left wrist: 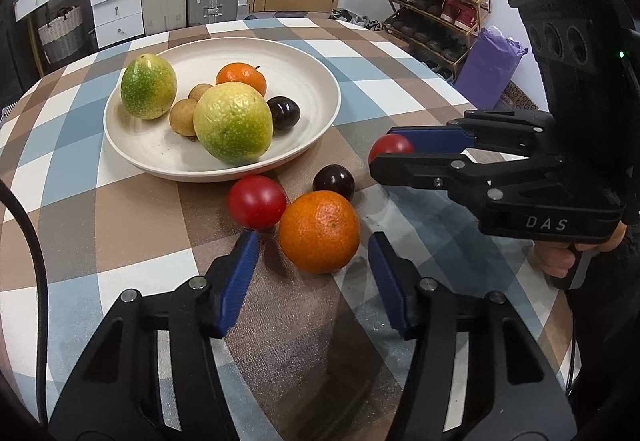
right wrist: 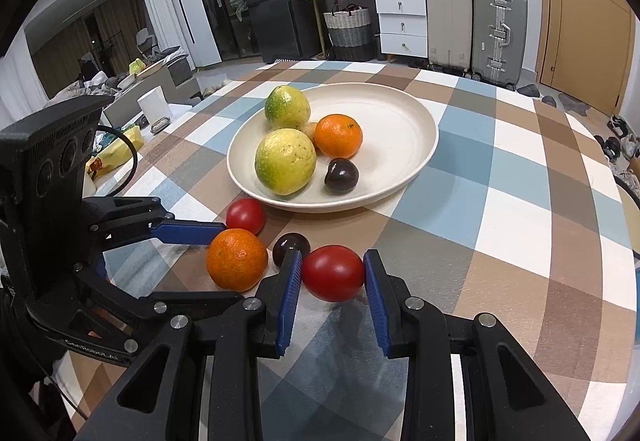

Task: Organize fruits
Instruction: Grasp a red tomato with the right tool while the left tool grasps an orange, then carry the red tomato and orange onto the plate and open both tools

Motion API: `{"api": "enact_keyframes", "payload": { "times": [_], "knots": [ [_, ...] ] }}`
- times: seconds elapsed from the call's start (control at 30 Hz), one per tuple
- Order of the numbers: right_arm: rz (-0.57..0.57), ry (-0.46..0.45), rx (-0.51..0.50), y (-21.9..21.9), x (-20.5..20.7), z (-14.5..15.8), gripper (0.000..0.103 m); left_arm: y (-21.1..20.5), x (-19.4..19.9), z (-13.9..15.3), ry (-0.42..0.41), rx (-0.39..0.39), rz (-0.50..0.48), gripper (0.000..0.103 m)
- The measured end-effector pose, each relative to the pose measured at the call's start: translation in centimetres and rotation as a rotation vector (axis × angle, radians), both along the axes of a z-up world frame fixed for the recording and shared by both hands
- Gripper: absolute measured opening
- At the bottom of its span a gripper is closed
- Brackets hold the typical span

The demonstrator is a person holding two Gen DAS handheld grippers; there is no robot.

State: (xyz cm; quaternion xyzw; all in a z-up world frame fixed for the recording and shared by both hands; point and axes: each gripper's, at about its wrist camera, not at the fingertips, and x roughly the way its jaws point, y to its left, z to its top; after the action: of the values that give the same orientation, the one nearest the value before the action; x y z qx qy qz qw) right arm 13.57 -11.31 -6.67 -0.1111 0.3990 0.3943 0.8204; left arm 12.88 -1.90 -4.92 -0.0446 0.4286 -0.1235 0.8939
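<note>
matt cream plate [left wrist: 320, 113], glossy red tomato [right wrist: 333, 273], dimpled orange [left wrist: 319, 231]

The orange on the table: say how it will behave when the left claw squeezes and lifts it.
The orange is round, so it could roll away if the left claw nudges it off-centre; the tomato and plum sit close behind. Its skin looks dimpled and matte, so the ribbed pads should probably grip it. It looks firm enough to hold its shape.

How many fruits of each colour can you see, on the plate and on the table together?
Green-yellow: 2, on the plate
Orange: 2
Red: 2, one gripped by the right tool
Dark purple: 2
Small brown: 2
Total: 10
</note>
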Motion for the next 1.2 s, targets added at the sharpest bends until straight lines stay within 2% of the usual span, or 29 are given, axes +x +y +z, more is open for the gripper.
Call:
{"api": "enact_keyframes", "payload": {
  "times": [0.2,1.2],
  "knots": [
    [-0.001,0.002,0.001,0.0,0.0,0.0,0.033,0.0,0.2,0.1,-0.001,-0.017,-0.013,0.037],
    [-0.006,0.013,0.017,0.0,0.2,0.0,0.033,0.2,-0.9,1.0,-0.061,-0.022,-0.013,0.036]
  ]
}}
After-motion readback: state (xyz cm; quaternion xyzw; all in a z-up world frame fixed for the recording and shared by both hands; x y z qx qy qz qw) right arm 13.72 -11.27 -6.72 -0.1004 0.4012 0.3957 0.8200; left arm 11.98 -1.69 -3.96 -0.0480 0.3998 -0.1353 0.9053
